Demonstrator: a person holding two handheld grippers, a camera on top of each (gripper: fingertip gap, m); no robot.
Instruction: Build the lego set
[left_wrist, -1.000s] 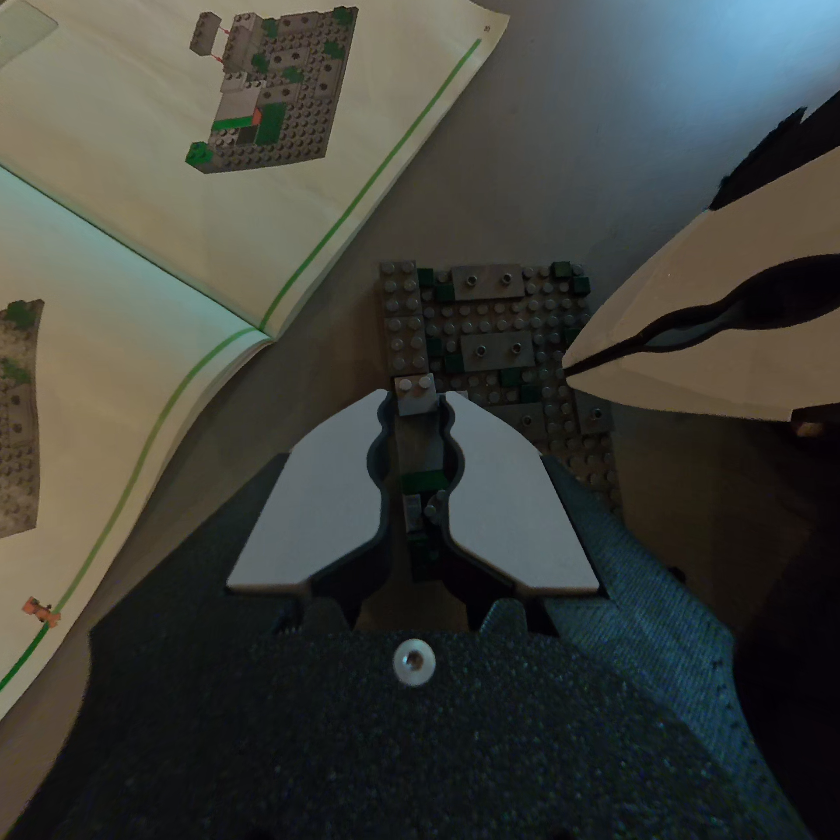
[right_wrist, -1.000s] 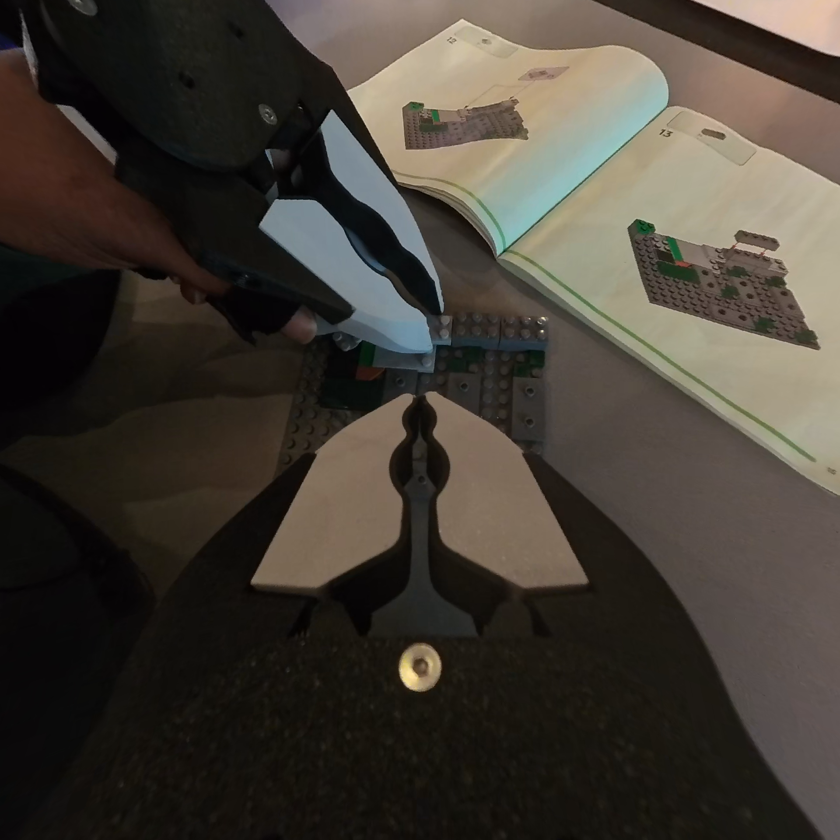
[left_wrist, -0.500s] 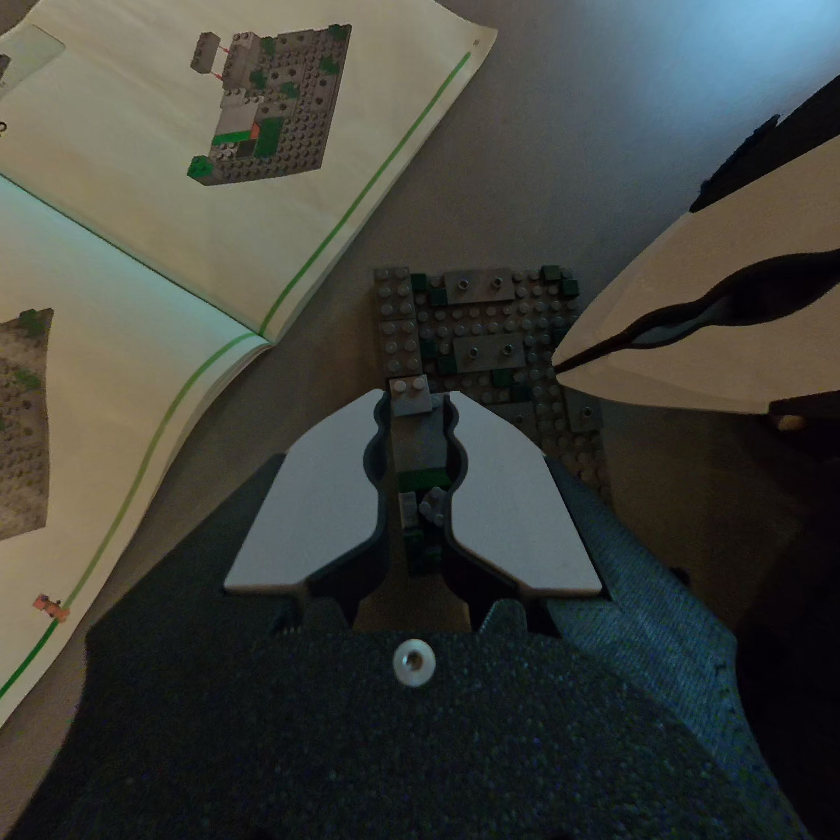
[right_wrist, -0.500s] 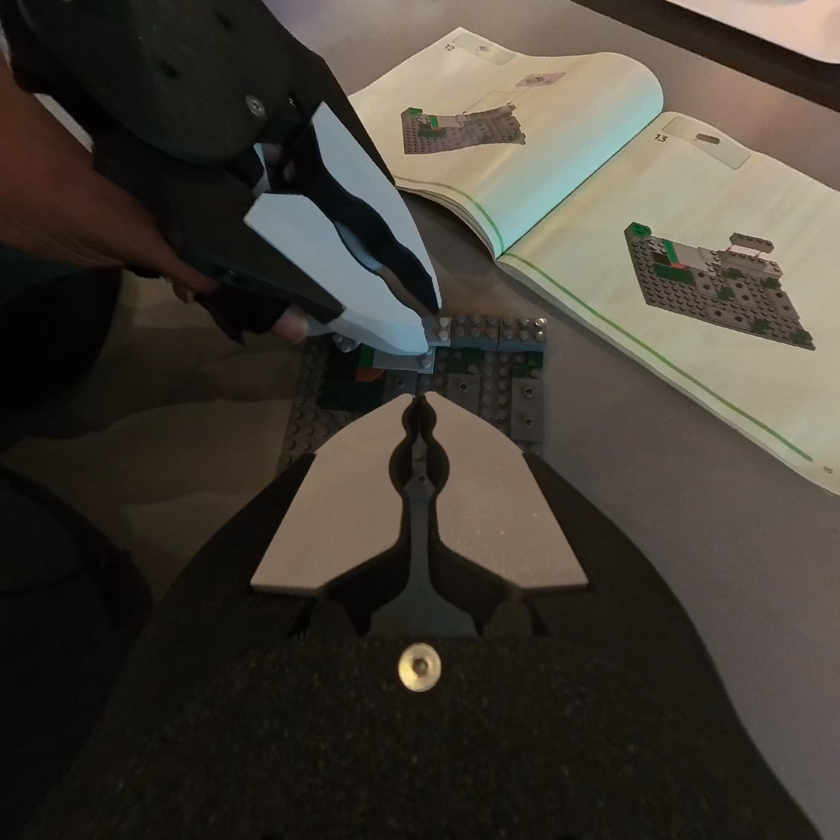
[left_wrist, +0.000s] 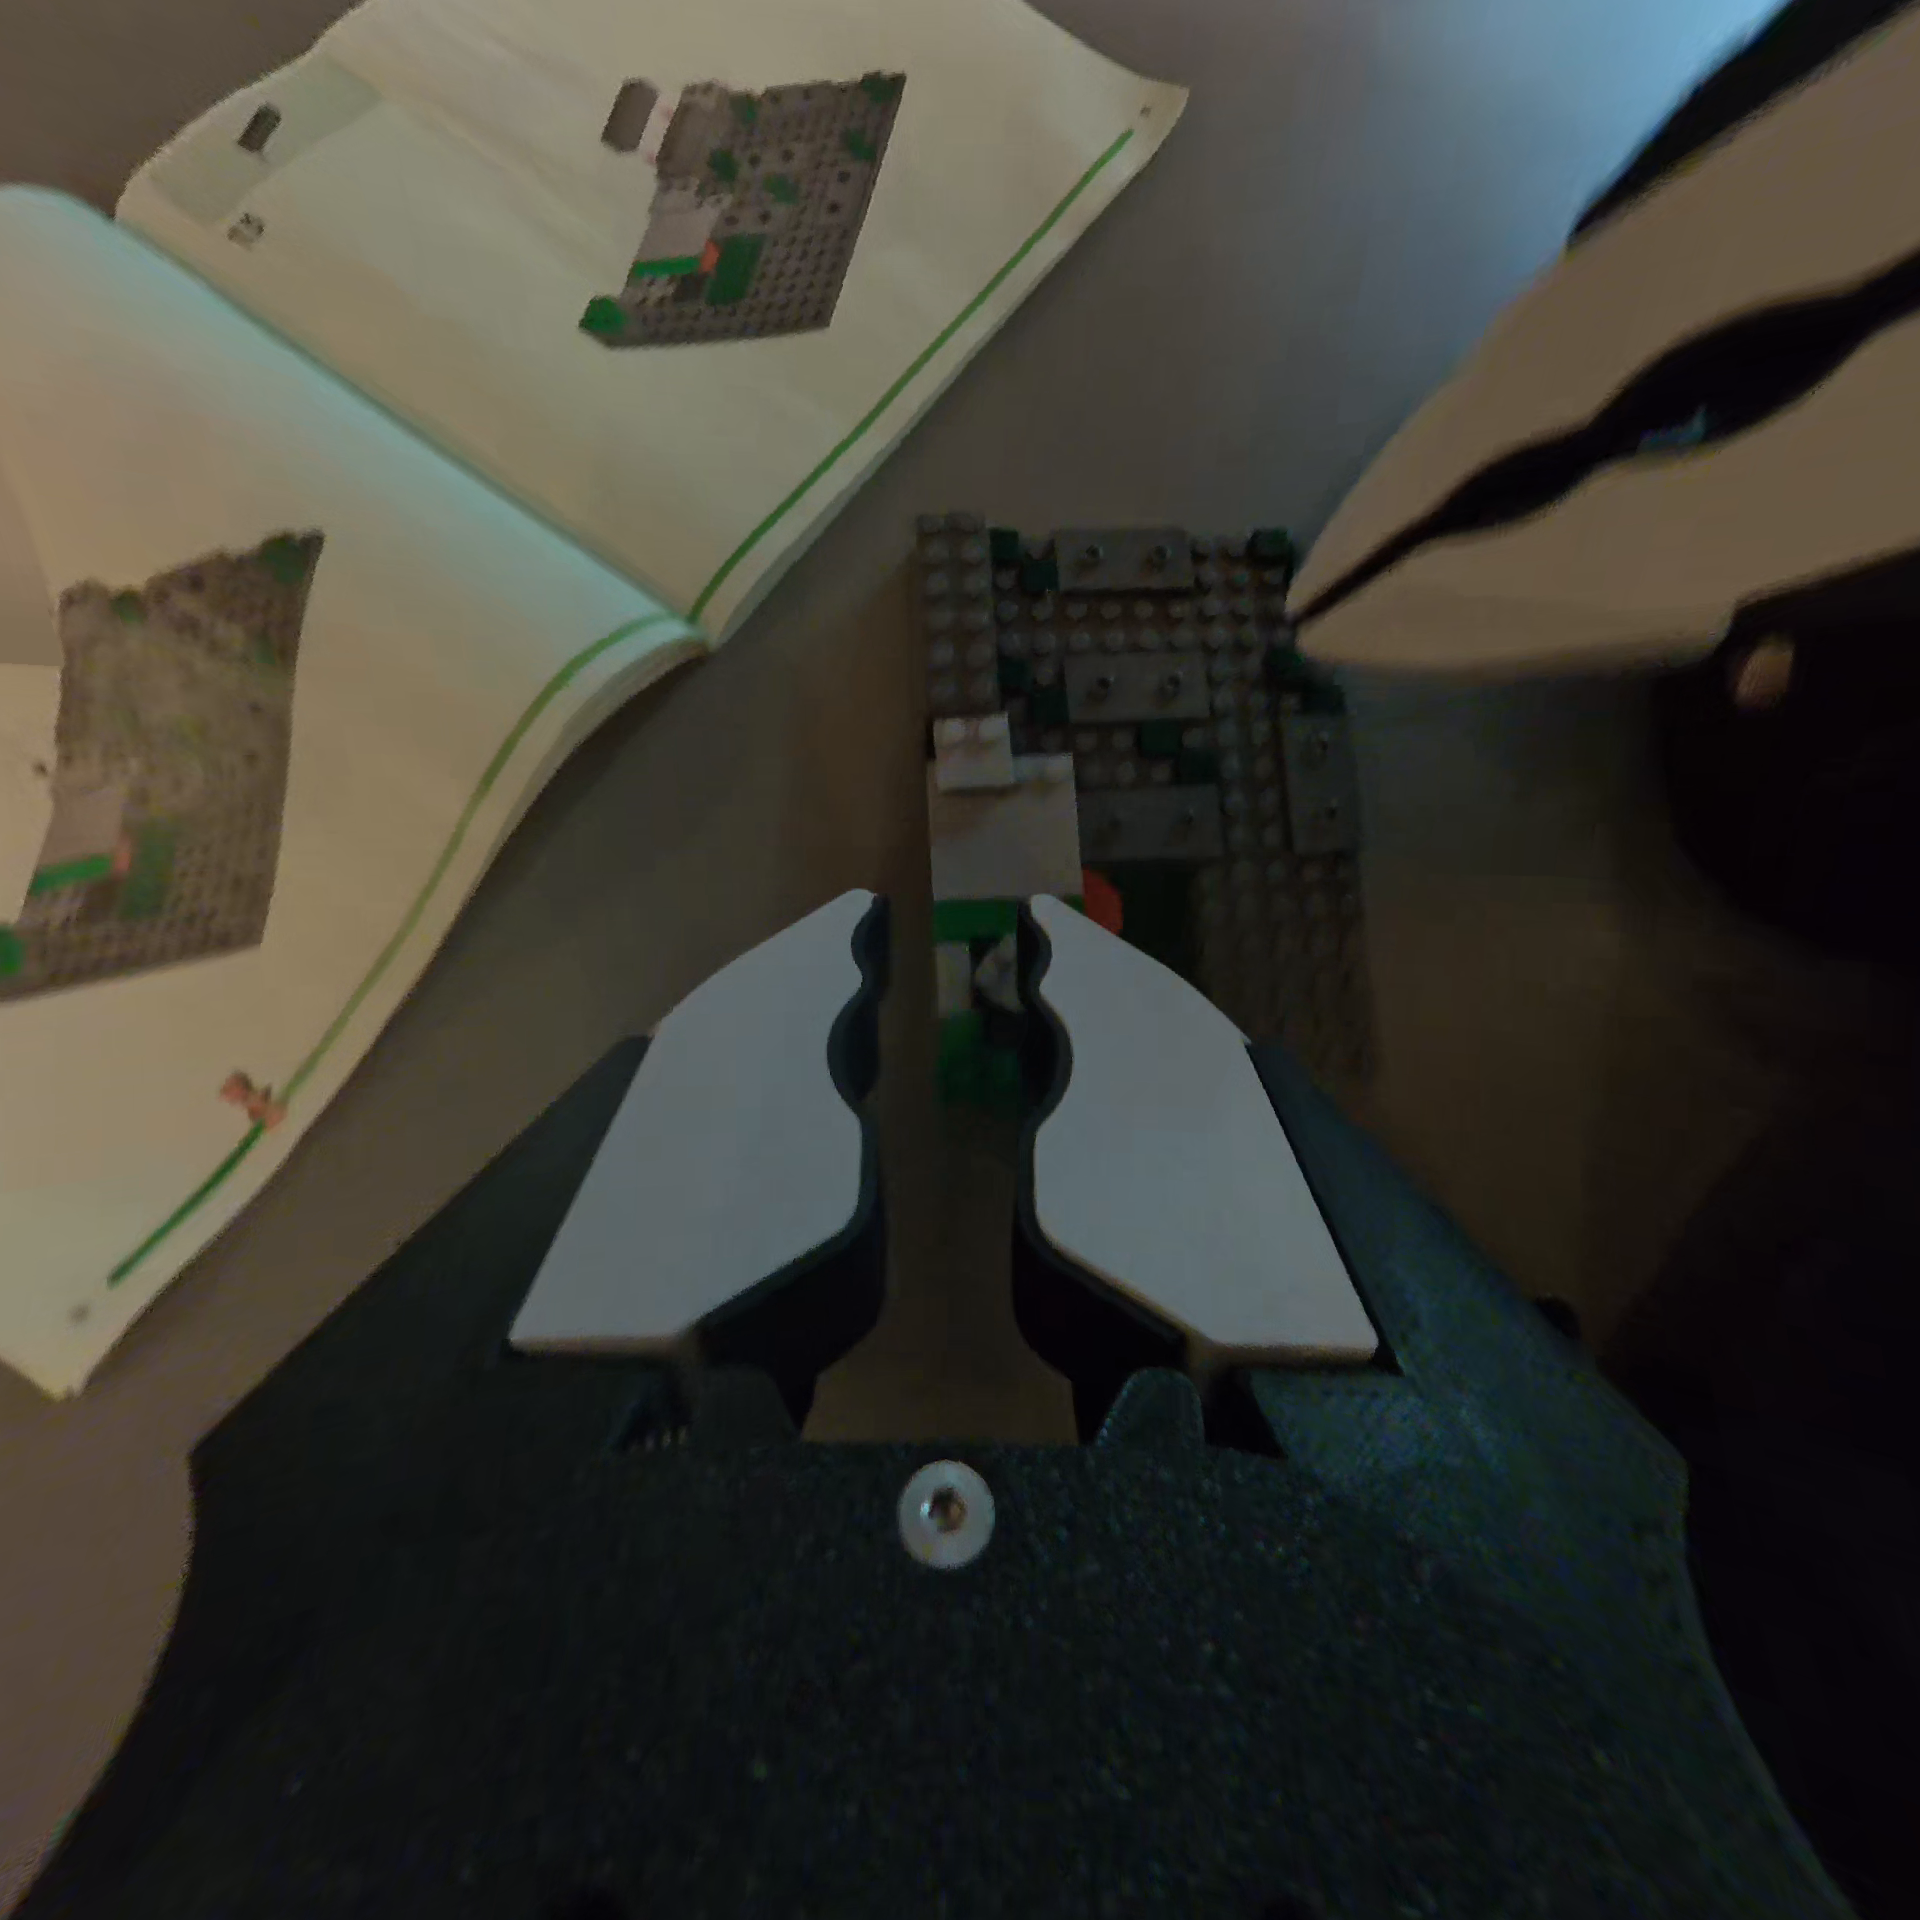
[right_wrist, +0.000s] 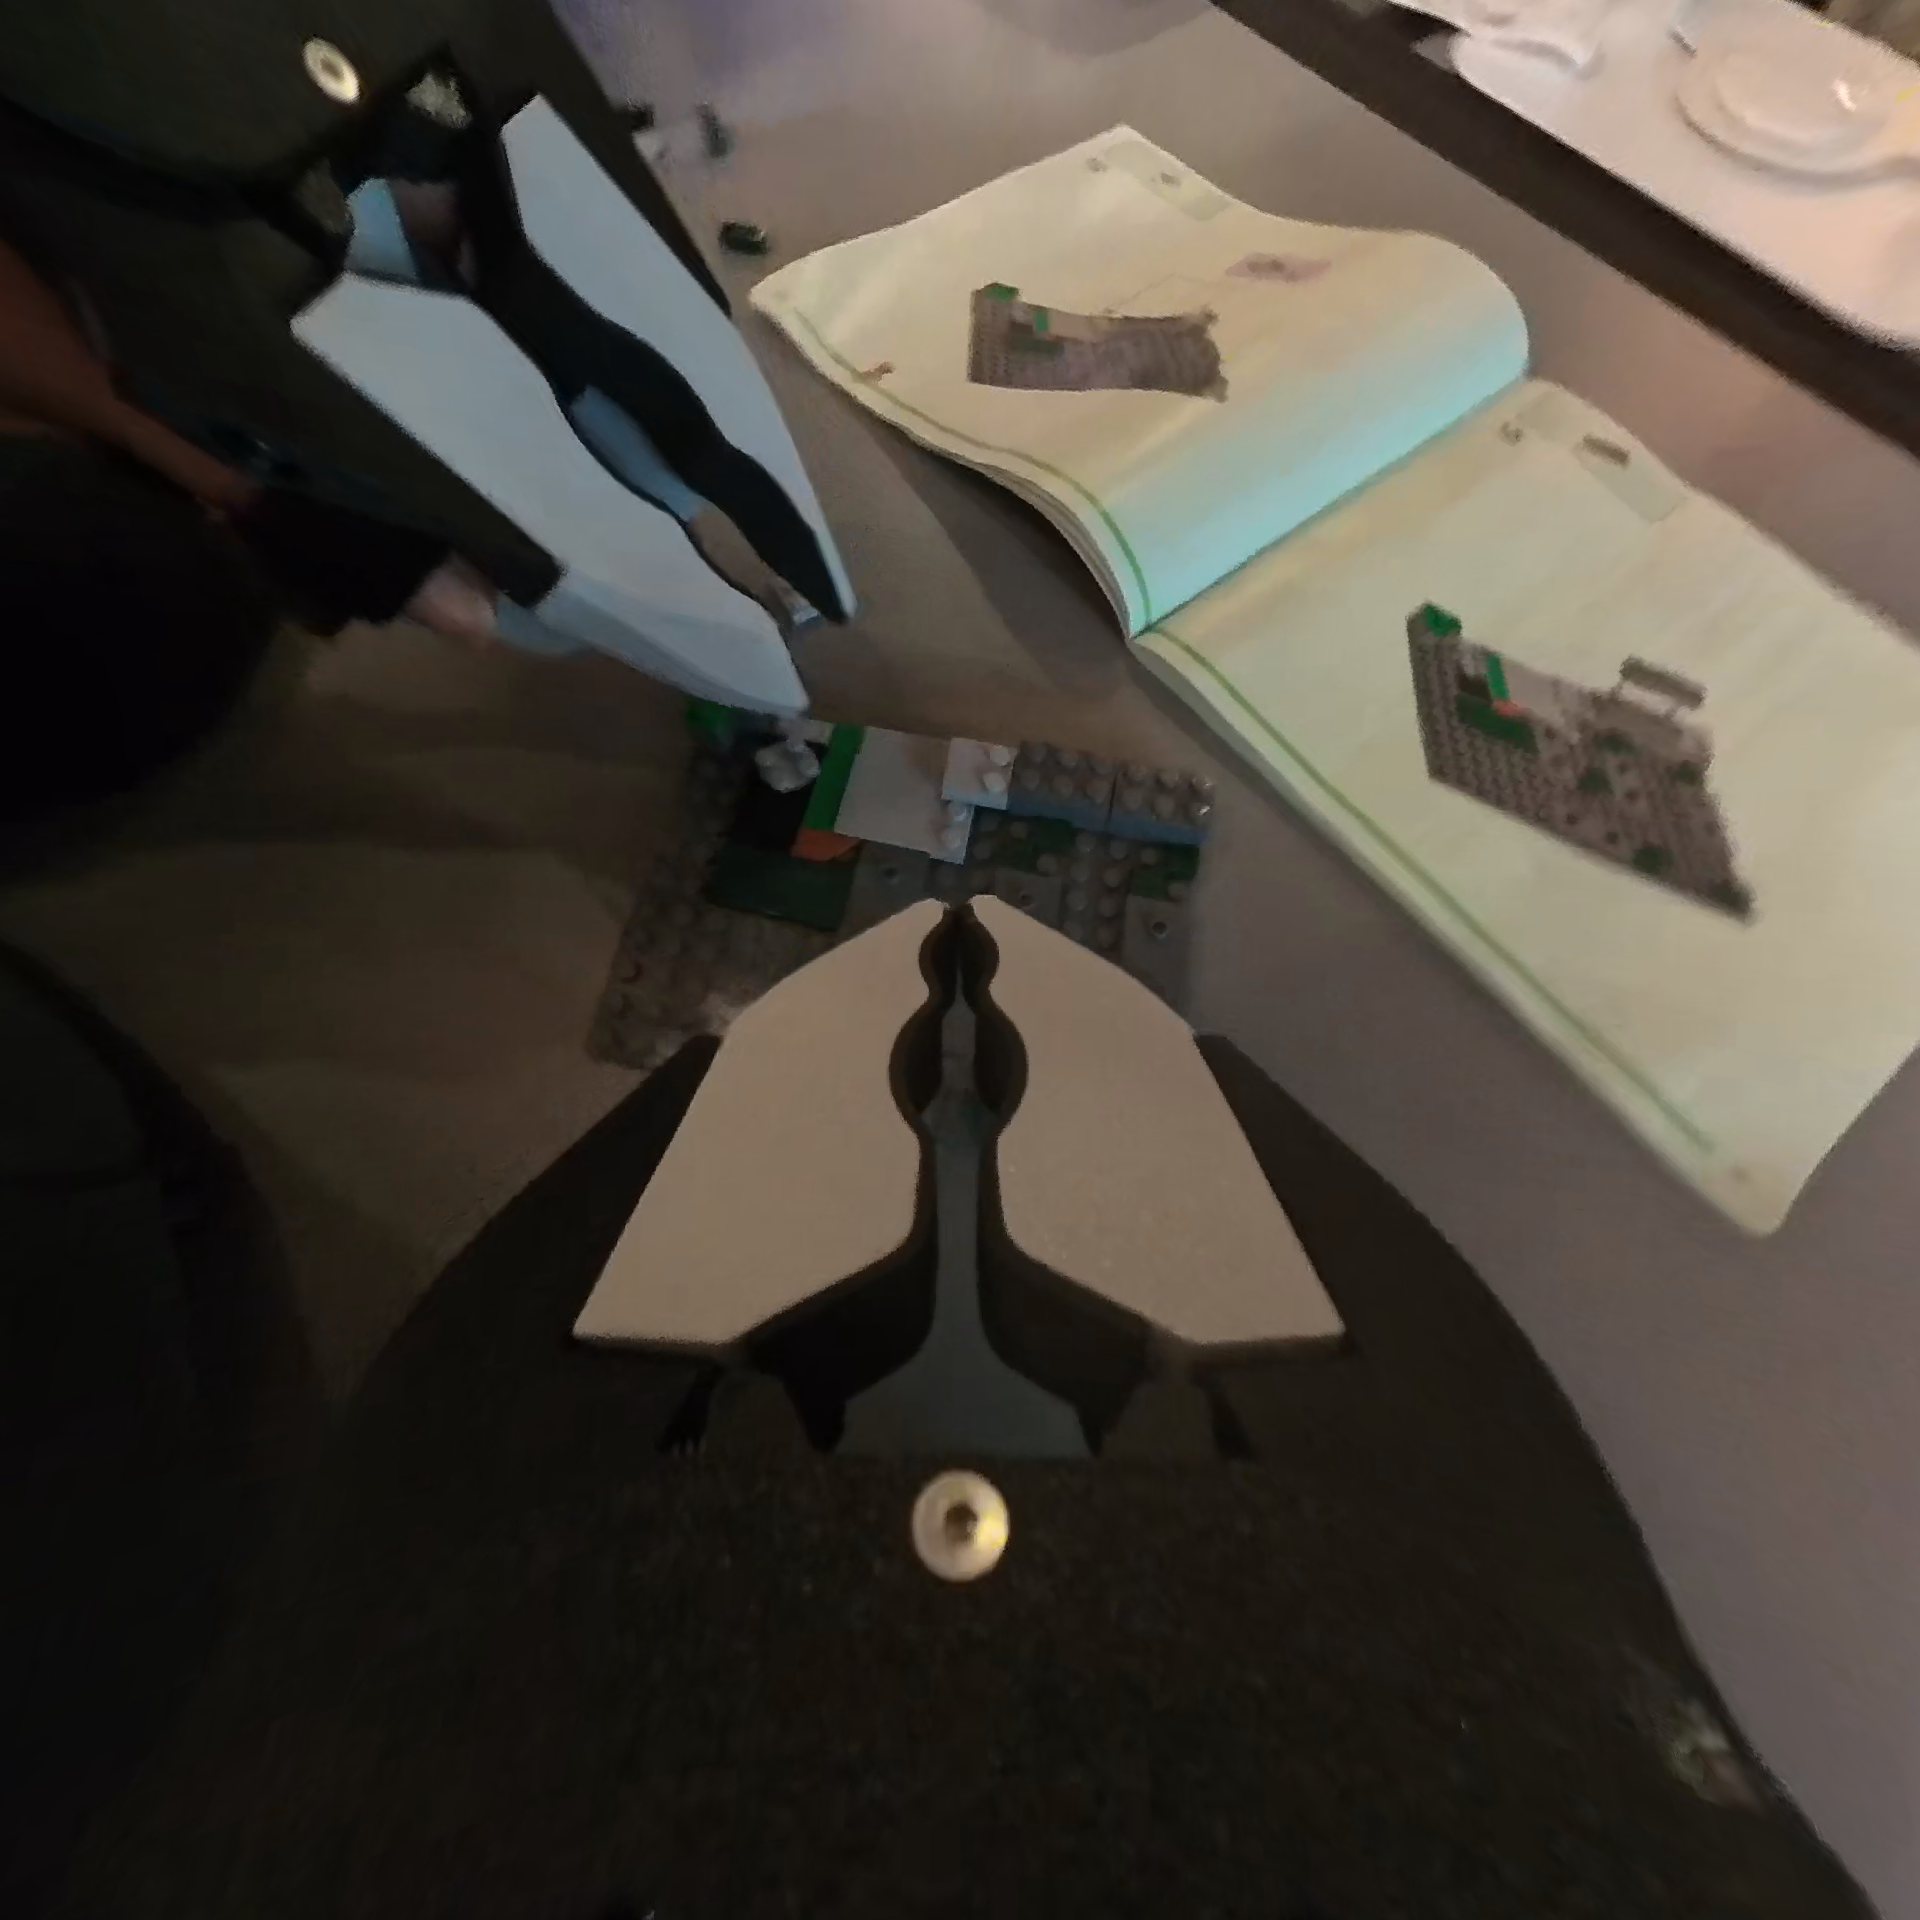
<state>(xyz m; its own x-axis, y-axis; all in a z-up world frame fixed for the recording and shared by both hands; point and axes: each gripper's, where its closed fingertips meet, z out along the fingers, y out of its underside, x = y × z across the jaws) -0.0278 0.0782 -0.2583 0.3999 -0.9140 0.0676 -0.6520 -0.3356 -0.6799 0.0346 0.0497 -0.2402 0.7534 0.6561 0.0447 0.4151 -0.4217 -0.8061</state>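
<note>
My left gripper (left_wrist: 954, 914) hangs spread and empty above the near end of the grey baseplate (left_wrist: 1278, 935), which lies on the table just right of the open instruction booklet (left_wrist: 540, 436). The small light-grey two-stud brick (left_wrist: 972, 755) sits on the plate's left edge, straight ahead of my left fingertips, its long axis crosswise to them. My right gripper (right_wrist: 958, 906) is pressed together, holding nothing, tips at the plate's right edge. I judge the left the nearer tool for pressing that brick down.
</note>
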